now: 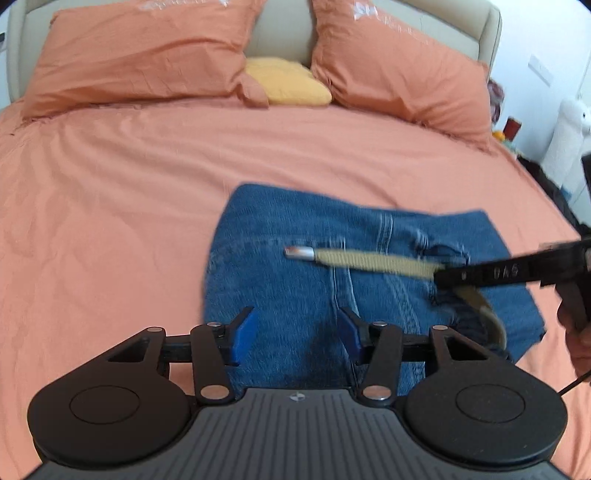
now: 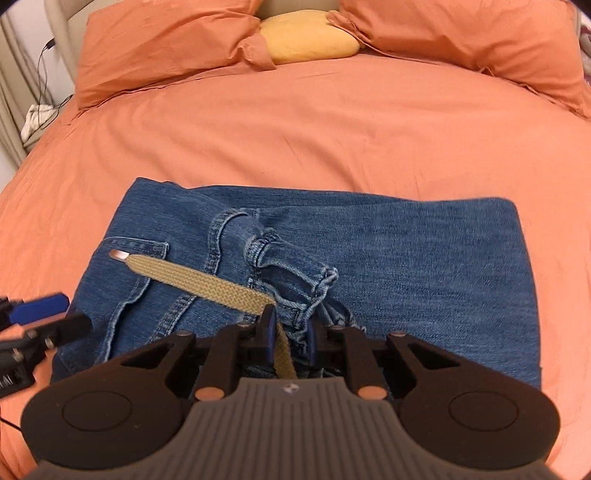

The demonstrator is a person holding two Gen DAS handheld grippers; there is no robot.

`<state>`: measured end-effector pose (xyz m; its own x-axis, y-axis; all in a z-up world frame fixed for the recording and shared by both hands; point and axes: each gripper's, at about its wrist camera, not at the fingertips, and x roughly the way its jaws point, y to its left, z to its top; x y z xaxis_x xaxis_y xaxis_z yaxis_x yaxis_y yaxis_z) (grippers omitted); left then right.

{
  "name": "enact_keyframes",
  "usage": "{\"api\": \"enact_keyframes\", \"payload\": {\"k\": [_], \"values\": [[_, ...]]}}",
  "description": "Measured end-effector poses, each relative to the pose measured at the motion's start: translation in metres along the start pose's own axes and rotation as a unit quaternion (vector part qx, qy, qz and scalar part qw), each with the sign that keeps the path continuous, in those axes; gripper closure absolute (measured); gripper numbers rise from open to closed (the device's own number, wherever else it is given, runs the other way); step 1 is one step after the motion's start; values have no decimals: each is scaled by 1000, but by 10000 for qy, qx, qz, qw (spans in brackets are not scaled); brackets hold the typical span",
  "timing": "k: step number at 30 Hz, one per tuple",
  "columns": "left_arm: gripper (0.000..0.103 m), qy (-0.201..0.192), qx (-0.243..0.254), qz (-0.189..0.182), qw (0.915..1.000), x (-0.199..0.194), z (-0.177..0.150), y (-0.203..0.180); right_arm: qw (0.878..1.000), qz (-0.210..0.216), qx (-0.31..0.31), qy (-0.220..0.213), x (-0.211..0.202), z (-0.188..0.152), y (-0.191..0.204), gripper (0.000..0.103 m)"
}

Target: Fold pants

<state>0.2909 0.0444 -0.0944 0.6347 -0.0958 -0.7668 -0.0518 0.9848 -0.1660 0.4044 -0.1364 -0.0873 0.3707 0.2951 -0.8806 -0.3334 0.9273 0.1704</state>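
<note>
Jeans [image 2: 388, 258] lie on orange bed [image 2: 295, 129], pillows [image 2: 166, 40] behind.

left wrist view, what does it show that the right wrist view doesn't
Only the left wrist view shows the beige headboard, the wall switch and the white plush toy beside the bed.

Only the right wrist view shows the cuffed leg hem and cables at the bedside.

Both show the folded jeans, the tan belt, orange pillows, the yellow cushion, and both claws.

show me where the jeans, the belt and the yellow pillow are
jeans [image 2: 406, 266], right wrist view, flat denim on the right.
belt [image 2: 207, 286], right wrist view, middle of the woven strap.
yellow pillow [image 1: 288, 83], left wrist view, its centre.
</note>
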Motion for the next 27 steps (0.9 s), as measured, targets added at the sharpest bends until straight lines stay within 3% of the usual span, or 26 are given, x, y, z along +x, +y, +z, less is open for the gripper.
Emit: {"api": "enact_keyframes", "payload": {"k": [3,4,6,9,15,17,21,24,25,27], "values": [[44,53,-8,27,10000,6,-5,1,9998,151,106,0,-6,1,-2,77],[43,51,-26,12,10000,7,-5,2,9997,207,129,-14,-10,1,-4,63],[43,58,-85,-33,9999,10,-5,5,9992,306,247,-28,-18,0,-10,47],[43,70,-179,-75,9998,12,-4,7,9944,775,695,162,-22,-5,-26,32],[42,67,-223,-107,9997,13,-5,8,9826,1044,1453,499,9,-26,-48,22],[42,65,-252,-144,9996,13,-5,10,9761,1179,1750,516,19,-29,-53,21],[42,75,-322,-159,9993,15,-5,11,9768,1153,1755,416,31,-34,-48,23],[42,80,-296,-162,9994,16,-6,10,9787,1161,1660,339,27,-34,-43,39],[42,82,-292,-162,9994,16,-6,10,9781,1210,1661,333,24,-34,-42,52],[42,88,-289,-138,9994,16,-7,10,9788,1275,1584,260,16,-33,-37,66]]}}
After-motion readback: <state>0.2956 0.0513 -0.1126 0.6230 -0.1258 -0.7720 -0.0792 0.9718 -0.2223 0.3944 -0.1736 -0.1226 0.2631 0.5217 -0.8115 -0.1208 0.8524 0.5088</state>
